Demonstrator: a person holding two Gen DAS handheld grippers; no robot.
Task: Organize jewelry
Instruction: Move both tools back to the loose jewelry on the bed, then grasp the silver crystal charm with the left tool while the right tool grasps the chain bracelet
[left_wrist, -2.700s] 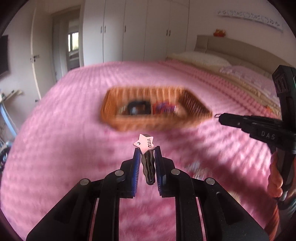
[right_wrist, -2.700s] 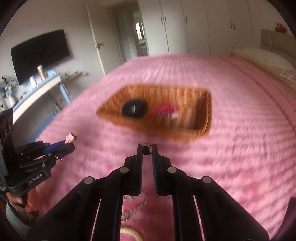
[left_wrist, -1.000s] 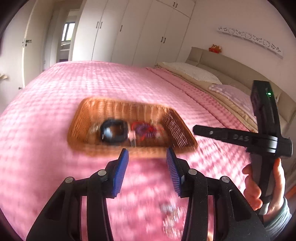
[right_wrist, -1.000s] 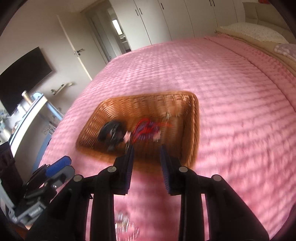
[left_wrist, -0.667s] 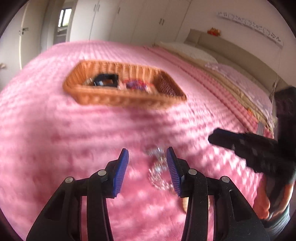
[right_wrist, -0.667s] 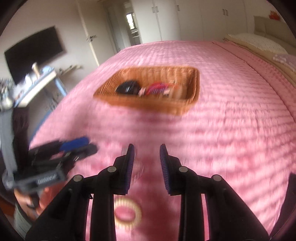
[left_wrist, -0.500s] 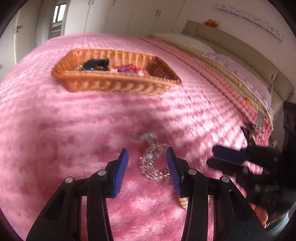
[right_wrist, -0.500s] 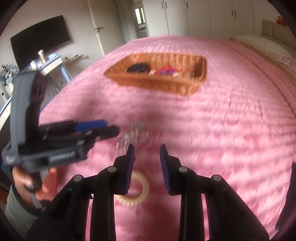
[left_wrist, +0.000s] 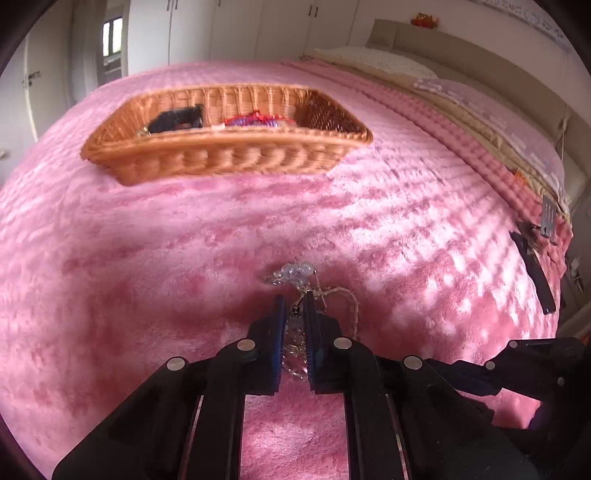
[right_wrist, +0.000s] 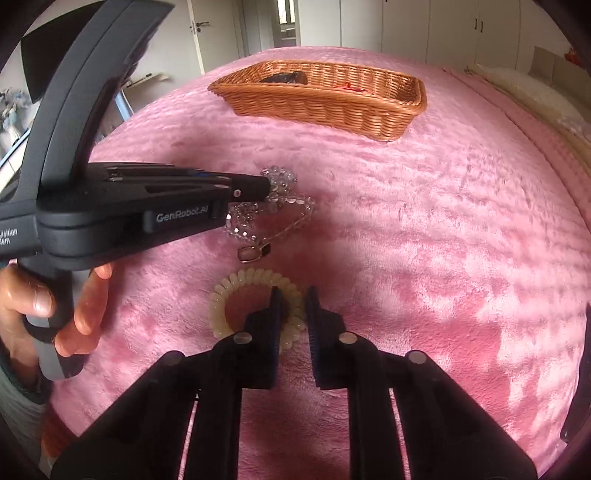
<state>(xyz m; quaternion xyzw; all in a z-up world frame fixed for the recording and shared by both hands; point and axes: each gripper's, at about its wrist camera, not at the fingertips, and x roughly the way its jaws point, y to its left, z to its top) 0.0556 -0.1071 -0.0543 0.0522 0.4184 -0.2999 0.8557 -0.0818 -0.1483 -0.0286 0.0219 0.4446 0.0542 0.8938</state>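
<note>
A clear bead necklace (left_wrist: 295, 275) with a thin chain lies on the pink bedspread; in the right wrist view it (right_wrist: 273, 206) lies beside a cream spiral hair tie (right_wrist: 243, 295). My left gripper (left_wrist: 294, 306) is shut on the necklace, low on the bedspread; it also shows in the right wrist view (right_wrist: 264, 186). My right gripper (right_wrist: 291, 295) is down over the hair tie with its jaws narrowly apart around the tie's near-right rim. The wicker basket (left_wrist: 229, 162) stands farther back and holds a black item (left_wrist: 177, 120) and red-purple pieces (left_wrist: 251, 120).
The pink bedspread (right_wrist: 443, 221) stretches all round. Pillows (left_wrist: 376, 62) lie at the headboard on the right. A black strap-like item (left_wrist: 535, 269) lies at the bed's right edge. A desk and TV show at the far left of the right wrist view.
Both grippers dropped their earlier pieces at the basket, then came back and down. The left has closed on the bead necklace; the right has lowered around the hair tie.
</note>
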